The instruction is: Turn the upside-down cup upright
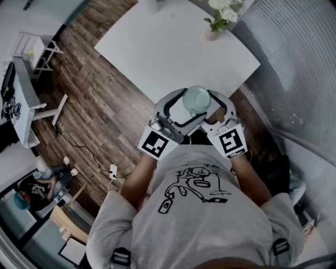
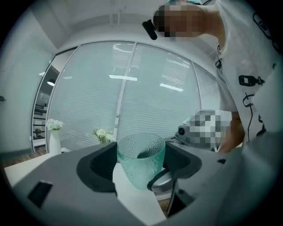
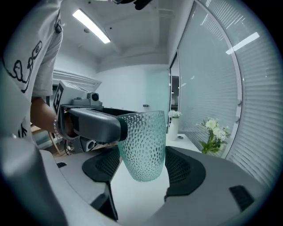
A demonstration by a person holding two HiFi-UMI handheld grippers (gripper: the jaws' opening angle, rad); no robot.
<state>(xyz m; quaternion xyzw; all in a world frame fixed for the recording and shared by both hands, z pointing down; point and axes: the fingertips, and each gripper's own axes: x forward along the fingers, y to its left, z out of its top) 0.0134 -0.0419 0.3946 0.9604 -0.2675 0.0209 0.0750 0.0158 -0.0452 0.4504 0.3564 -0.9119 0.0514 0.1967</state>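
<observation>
Head view: cup [image 1: 197,99] rim-up, axis vert., aloft over surface [image 1: 157,47]; left tongs [image 2: 140,164] & right tongs [image 3: 142,165] both clamp it.

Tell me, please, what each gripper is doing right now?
Left gripper: closed on the cup.
Right gripper: fingers flank the cup; grip cannot be told.

Top edge clipped the flowers [image 1: 223,11] and the table's [image 1: 157,47] far side! In the right gripper view, the left gripper [image 3: 110,127] covered part of the cup's [image 3: 143,145] rim. Seated people [image 1: 34,186] were too small to read.
</observation>
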